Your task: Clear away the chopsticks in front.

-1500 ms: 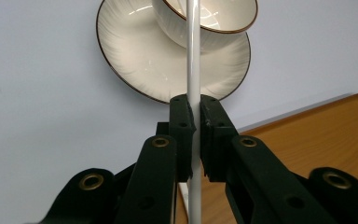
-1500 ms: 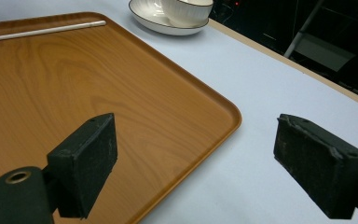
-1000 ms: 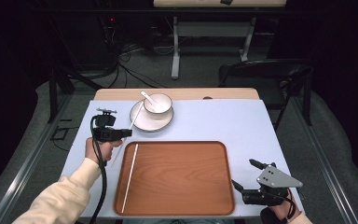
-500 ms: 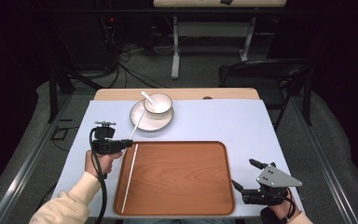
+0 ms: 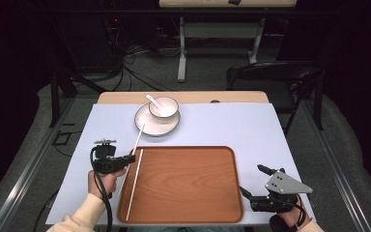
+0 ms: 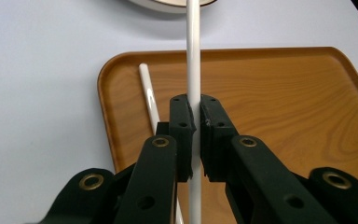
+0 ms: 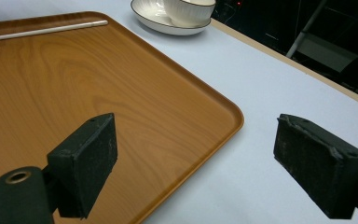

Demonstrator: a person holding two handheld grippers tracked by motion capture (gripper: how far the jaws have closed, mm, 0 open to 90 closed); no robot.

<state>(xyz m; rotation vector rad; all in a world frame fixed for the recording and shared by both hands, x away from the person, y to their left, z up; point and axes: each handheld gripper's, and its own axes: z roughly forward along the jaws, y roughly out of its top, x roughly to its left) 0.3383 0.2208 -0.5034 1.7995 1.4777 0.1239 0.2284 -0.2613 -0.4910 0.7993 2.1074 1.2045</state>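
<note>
While left tool [image 6: 193,135] clamps white chopstick [image 6: 193,56], another chopstick [image 5: 134,186] in tray [image 5: 188,212], right tool [image 7: 205,163] agape

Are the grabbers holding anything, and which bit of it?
The left gripper pinches a white chopstick partway along its length, over the tray; another chopstick lies in the tray. The right gripper is open, holding nothing.
</note>
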